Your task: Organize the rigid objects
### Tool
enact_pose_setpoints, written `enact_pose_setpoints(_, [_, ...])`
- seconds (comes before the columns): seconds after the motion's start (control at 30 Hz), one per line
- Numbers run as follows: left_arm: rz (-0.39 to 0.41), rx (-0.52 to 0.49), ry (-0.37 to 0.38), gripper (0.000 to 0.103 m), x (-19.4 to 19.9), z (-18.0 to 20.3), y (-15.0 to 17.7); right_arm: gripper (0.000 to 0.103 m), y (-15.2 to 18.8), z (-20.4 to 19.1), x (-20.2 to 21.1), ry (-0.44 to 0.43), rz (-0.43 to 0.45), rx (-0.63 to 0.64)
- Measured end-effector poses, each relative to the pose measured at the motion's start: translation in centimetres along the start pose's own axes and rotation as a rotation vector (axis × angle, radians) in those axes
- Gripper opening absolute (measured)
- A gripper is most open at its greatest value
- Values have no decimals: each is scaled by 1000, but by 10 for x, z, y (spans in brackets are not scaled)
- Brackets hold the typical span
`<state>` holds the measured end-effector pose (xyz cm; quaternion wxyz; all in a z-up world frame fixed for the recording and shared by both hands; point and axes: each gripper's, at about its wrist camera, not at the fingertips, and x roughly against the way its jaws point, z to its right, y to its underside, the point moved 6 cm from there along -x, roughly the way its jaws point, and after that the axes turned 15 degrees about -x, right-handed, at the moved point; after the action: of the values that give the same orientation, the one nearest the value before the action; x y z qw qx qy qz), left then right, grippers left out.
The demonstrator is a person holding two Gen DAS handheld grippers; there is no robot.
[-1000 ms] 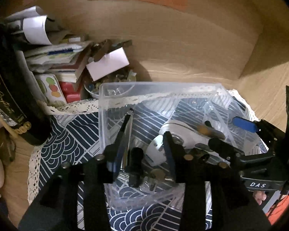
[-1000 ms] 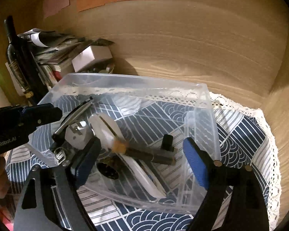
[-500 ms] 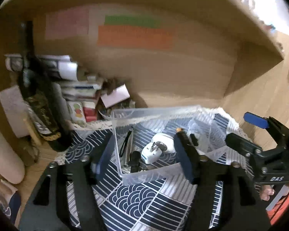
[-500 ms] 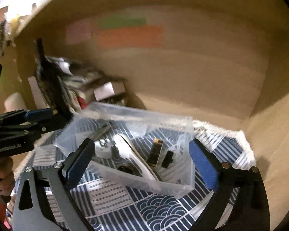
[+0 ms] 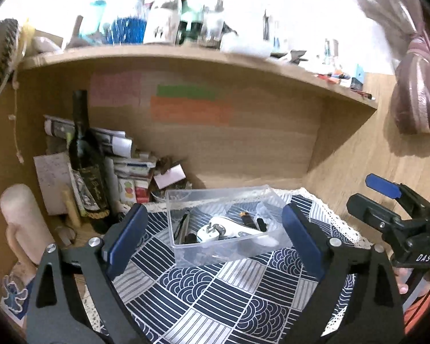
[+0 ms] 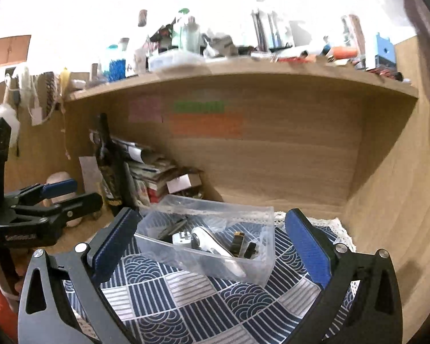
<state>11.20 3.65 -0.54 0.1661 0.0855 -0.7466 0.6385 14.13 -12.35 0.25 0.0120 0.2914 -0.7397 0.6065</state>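
Observation:
A clear plastic box (image 5: 223,253) stands on a navy patterned cloth (image 5: 229,292) inside a wooden desk nook. It holds a white plug adapter (image 5: 209,232), a dark pen-like tool (image 5: 183,223), a white curved piece, and small black parts. The box also shows in the right wrist view (image 6: 255,269). My left gripper (image 5: 212,239) is open and empty, well back from the box. My right gripper (image 6: 212,243) is open and empty, also back from the box. Each gripper shows in the other's view, the right (image 5: 387,200) and the left (image 6: 63,195).
A dark wine bottle (image 5: 87,166) and a pile of books and papers (image 5: 129,166) stand at the left of the nook. A pale cylinder (image 5: 20,223) stands further left. The shelf (image 5: 186,54) above carries several bottles and clutter.
Both grippers have pulled back and up from the box, and the left one, which was shut inside the box, has opened. The box's contents stay in place.

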Motion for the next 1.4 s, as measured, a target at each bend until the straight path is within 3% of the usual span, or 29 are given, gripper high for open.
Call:
enact_pose_setpoints(0.43, [68, -53, -36, 102, 28, 15, -6, 103, 3, -2, 26, -15, 40, -7])
enact_pose_setpoints(1.4, [45, -59, -30, 103, 18, 18, -5, 103, 8, -3, 25, -18, 36, -13])
